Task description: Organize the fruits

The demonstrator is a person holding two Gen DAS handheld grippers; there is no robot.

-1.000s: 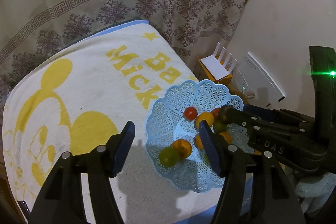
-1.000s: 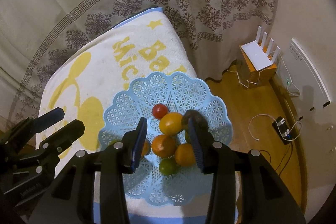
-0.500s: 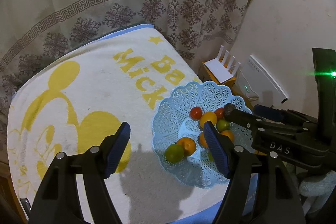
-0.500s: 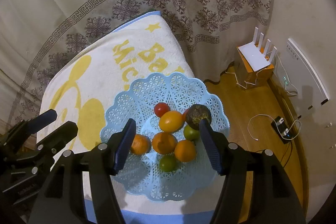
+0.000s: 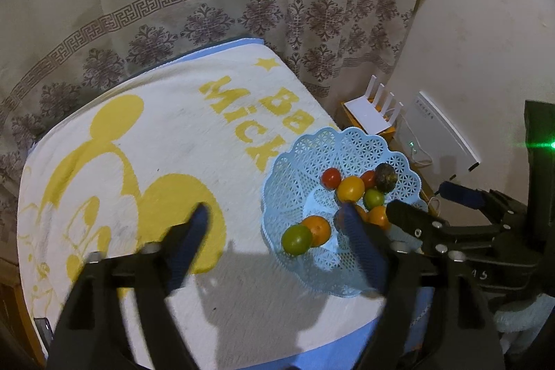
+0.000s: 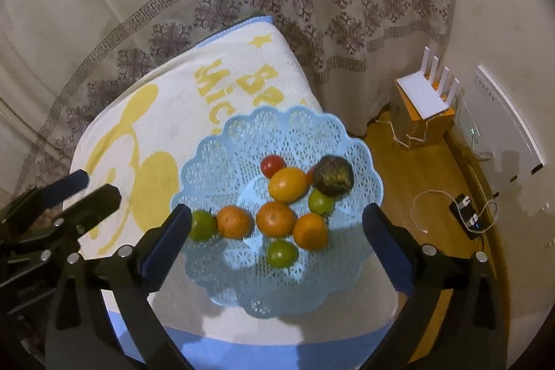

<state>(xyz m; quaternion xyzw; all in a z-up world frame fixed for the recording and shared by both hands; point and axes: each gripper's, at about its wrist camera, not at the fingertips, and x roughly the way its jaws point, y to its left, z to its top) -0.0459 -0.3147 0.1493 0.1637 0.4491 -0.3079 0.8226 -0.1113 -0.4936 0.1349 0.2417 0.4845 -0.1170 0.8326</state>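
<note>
Holding ten fruits (image 6: 288,184): one basket (image 6: 242,141).

Towel: white with yellow cartoon mouse figure and yellow lettering (image 6: 166,113), spread over the surface, blue edging at 12 o'clock.
Curtain: beige with brown key-pattern band and floral motifs (image 6: 312,6), hanging behind the surface from 9 to 2 o'clock.
Router: white, four upright antennas (image 6: 425,92), on an orange box at 2 o'clock.
White panel: leaning on the wall (image 6: 510,134) at 3 o'clock.
Power strip: dark, with white cable (image 6: 468,217), on the wooden floor (image 6: 399,175).
</note>
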